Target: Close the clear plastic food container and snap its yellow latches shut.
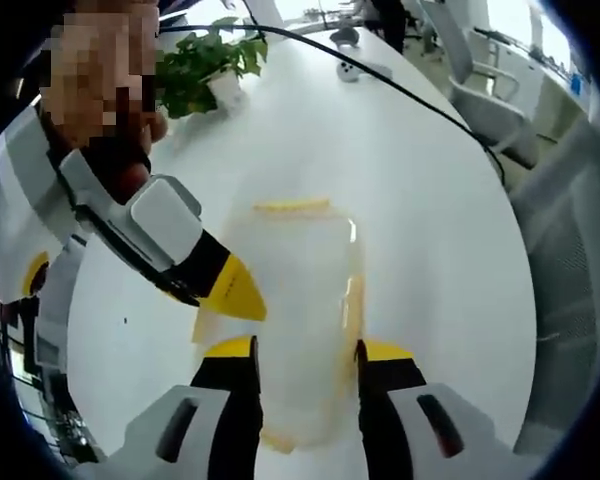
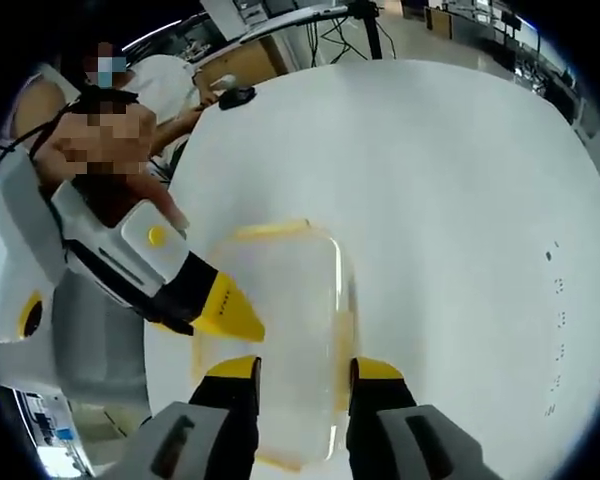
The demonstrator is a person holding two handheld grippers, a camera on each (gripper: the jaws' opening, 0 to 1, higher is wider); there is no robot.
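we see the clear plastic food container with yellow latches point(image 1: 300, 320) point(image 2: 280, 330) on the round white table point(image 1: 420, 200) point(image 2: 460, 200), lid seated. left gripper point(image 1: 306, 362) and right gripper point(image 2: 302, 380) each straddle it, jaws wide. latching step; next we press the far latch point(image 1: 292, 206) point(image 2: 270, 229) down.

container point(image 1: 300, 320) near end behind fingers point(image 1: 235, 400)

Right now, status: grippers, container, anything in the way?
Left gripper straddles the container, open. Right gripper likewise, open. Lid on; far yellow latch visible, state unclear. Potted plant stands well beyond it.
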